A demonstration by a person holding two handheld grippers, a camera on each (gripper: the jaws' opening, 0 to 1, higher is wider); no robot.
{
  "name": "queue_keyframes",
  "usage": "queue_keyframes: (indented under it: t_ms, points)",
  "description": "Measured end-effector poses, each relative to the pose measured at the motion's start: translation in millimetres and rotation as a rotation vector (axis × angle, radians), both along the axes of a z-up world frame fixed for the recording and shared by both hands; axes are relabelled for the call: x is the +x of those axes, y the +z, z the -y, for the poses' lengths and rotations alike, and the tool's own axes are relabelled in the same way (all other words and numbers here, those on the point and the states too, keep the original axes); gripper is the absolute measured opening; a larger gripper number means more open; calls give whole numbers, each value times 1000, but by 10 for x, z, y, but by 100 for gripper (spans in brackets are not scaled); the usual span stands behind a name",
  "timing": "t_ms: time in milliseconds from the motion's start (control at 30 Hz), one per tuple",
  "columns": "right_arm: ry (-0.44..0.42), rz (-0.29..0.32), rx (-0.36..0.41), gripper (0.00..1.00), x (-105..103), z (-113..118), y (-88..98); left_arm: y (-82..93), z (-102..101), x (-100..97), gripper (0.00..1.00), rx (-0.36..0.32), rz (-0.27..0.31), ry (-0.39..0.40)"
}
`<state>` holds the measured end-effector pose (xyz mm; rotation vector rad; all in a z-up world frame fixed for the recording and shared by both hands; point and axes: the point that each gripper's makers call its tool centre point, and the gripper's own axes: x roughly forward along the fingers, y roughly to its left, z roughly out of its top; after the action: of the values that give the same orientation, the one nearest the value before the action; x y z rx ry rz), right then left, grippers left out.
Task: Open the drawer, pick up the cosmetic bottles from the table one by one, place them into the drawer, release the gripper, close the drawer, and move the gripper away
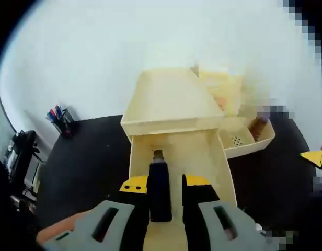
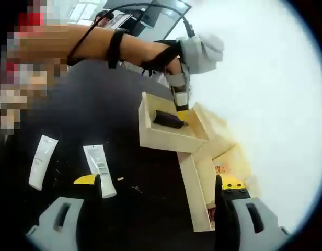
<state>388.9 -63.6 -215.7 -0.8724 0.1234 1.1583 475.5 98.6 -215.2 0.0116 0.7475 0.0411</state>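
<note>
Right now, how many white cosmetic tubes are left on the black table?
2: one white squeeze tube lies far left; another white tube lies beside the right gripper's left jaw. Others may be hidden.

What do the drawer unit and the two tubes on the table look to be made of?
Drawer unit: likely matte cream plastic, with thin uniform walls, though painted wood is possible. Two white tubes: probably soft squeeze plastic, with flat crimped ends and printed labels.

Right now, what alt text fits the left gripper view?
The left gripper holds a dark cosmetic bottle over the open cream drawer of a small organizer on a black table, with a pen cup at left.
</note>
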Motion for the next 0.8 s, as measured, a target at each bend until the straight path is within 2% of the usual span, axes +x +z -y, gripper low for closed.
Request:
queue_keyframes:
  t_ms: [67, 133, 233, 300, 400, 433, 467, 500, 567, 633, 667, 733, 767, 800]
  points:
    - [6, -33, 41, 83, -34, -30, 43, 130, 59, -32, 20, -62, 52, -32]
    - [6, -40, 57, 83, -38, -34, 70, 214, 61, -91, 22, -68, 80, -50]
    - [-4, -46, 67, 84, -29, -32, 72, 320, 84, -196, 28, -49, 116, -108]
    - [-8, -49, 70, 84, -18, -22, 72, 331, 116, -342, 30, -30, 113, -149]
    - [-19, -45, 77, 85, 8, -10, 85, 485, 1, -367, 38, 6, 152, -189]
    - [-23, -44, 80, 85, 17, -8, 90, 529, -34, -404, 38, 6, 158, -194]
    - [-25, -41, 79, 85, 24, -5, 90, 609, -48, -407, 38, 21, 192, -238]
    - [-27, -35, 81, 85, 30, -3, 92, 653, -99, -447, 38, 21, 207, -230]
    - [-28, -20, 87, 85, 46, -12, 109, 753, -143, -565, 38, 75, 257, -267]
    - [-32, -14, 95, 84, 65, -17, 129, 817, -188, -663, 38, 91, 281, -261]
    - [-32, -10, 97, 85, 73, -16, 140, 869, -173, -710, 38, 106, 310, -296]
    - [-31, -8, 103, 86, 103, -34, 181, 896, -182, -853, 39, 99, 330, -294]
    - [-30, -10, 110, 87, 83, -29, 184, 915, -116, -913, 39, 103, 354, -351]
    - [-28, -12, 115, 87, 77, -29, 193, 909, -138, -976, 40, 90, 357, -345]
